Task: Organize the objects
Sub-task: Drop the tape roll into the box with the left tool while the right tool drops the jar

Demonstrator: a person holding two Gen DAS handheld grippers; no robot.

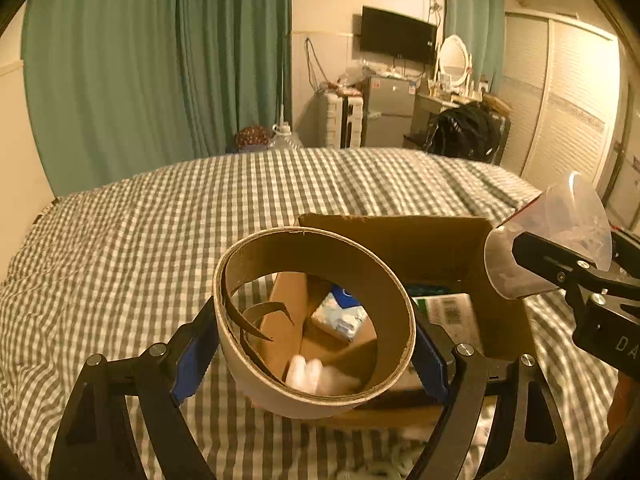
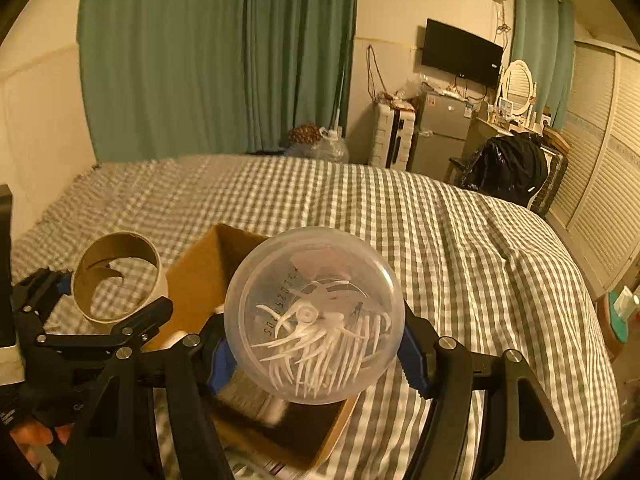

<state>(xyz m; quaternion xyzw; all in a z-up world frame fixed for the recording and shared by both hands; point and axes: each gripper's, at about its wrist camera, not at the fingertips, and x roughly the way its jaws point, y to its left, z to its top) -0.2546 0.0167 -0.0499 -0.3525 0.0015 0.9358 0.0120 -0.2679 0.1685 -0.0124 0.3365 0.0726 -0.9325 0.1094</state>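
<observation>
My left gripper (image 1: 314,340) is shut on a cardboard tape core ring (image 1: 256,384), held in the air over the near left part of an open cardboard box (image 1: 440,240). Through the ring I see packets and white items inside the box. My right gripper (image 2: 316,346) is shut on a clear round plastic container (image 2: 314,314) holding white floss picks, also above the box (image 2: 200,280). The container (image 1: 548,236) and right gripper show at the right in the left wrist view; the ring (image 2: 120,276) and left gripper (image 2: 102,294) appear at the left in the right wrist view.
The box rests on a bed with a grey-and-white checked cover (image 1: 160,220). Green curtains (image 1: 160,60) hang behind it. A small fridge (image 2: 440,136), a wall TV (image 2: 460,52), a black bag (image 2: 508,168) and a louvered wardrobe (image 2: 600,140) stand at the far right.
</observation>
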